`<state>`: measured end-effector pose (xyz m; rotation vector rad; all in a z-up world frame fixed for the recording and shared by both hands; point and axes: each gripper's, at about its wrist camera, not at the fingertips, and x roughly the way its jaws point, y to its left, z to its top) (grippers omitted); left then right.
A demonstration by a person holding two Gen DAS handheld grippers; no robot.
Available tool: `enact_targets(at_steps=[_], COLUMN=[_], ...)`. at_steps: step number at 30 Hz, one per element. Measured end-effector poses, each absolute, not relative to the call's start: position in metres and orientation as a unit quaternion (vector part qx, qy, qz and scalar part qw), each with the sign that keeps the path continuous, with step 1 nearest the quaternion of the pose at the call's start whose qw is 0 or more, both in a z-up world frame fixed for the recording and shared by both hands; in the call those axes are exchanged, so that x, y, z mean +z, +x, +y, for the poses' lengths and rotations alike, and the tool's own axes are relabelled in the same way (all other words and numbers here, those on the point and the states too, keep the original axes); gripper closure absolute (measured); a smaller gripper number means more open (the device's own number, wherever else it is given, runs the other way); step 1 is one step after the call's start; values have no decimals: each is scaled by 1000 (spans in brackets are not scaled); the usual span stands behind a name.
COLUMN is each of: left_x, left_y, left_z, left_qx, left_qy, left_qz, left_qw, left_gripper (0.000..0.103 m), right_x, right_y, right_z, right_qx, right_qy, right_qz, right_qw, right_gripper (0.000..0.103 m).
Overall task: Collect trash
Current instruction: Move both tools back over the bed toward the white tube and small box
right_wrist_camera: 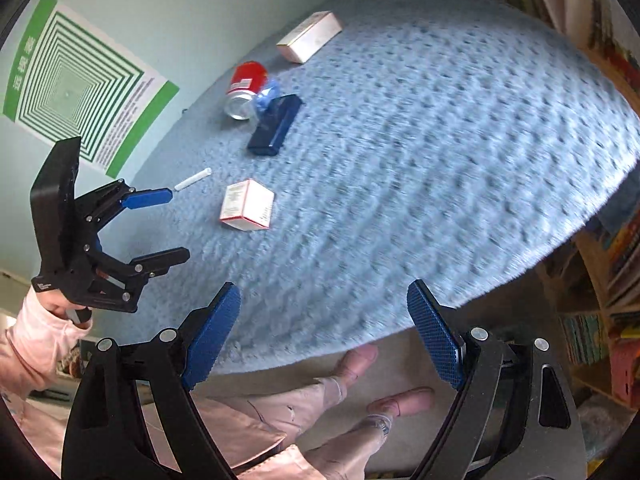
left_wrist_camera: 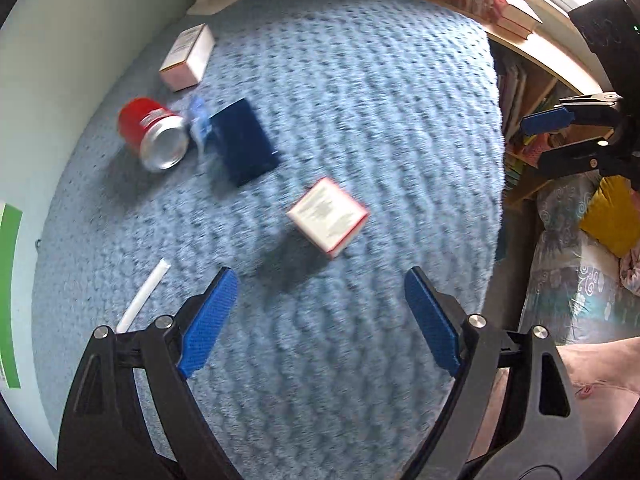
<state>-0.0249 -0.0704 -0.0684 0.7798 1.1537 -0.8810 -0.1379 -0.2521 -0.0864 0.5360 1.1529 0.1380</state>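
Observation:
On a fluffy light-blue cover (left_wrist_camera: 380,80) lie a tipped red can (left_wrist_camera: 154,136) (right_wrist_camera: 244,86), a crumpled clear-blue wrapper (left_wrist_camera: 200,120), a dark blue box (left_wrist_camera: 244,148) (right_wrist_camera: 276,124), a white-and-pink carton (left_wrist_camera: 188,58) (right_wrist_camera: 310,36), a small red-edged white box (left_wrist_camera: 328,218) (right_wrist_camera: 248,206) and a white paper stick (left_wrist_camera: 144,296) (right_wrist_camera: 194,180). My left gripper (left_wrist_camera: 320,280) (right_wrist_camera: 178,226) hovers open above the cover, just short of the small box. The right gripper (right_wrist_camera: 325,292) (left_wrist_camera: 534,144) is open too, held over the cover's near edge. Nothing sits between either pair of fingers.
A pale wall with a green striped poster (right_wrist_camera: 80,88) borders the cover on the left. Bookshelves (left_wrist_camera: 516,92) (right_wrist_camera: 612,260) stand behind and to the right. A patterned bed with a yellow cushion (left_wrist_camera: 608,216) is at the right. The person's legs and feet (right_wrist_camera: 360,364) are below the near edge.

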Motion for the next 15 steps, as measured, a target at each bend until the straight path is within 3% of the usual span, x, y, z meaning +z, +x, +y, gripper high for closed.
enact_targets(at_steps=[15], left_x=[-94], left_y=[70], left_z=[22], left_qx=[-365], left_qy=[338], left_qz=[533], left_qw=[685], left_gripper=[17], right_x=[-115], right_y=[-41], right_z=[-166], right_qx=[56], right_qy=[212], right_qz=[584], right_qw=[781], right_gripper=[16])
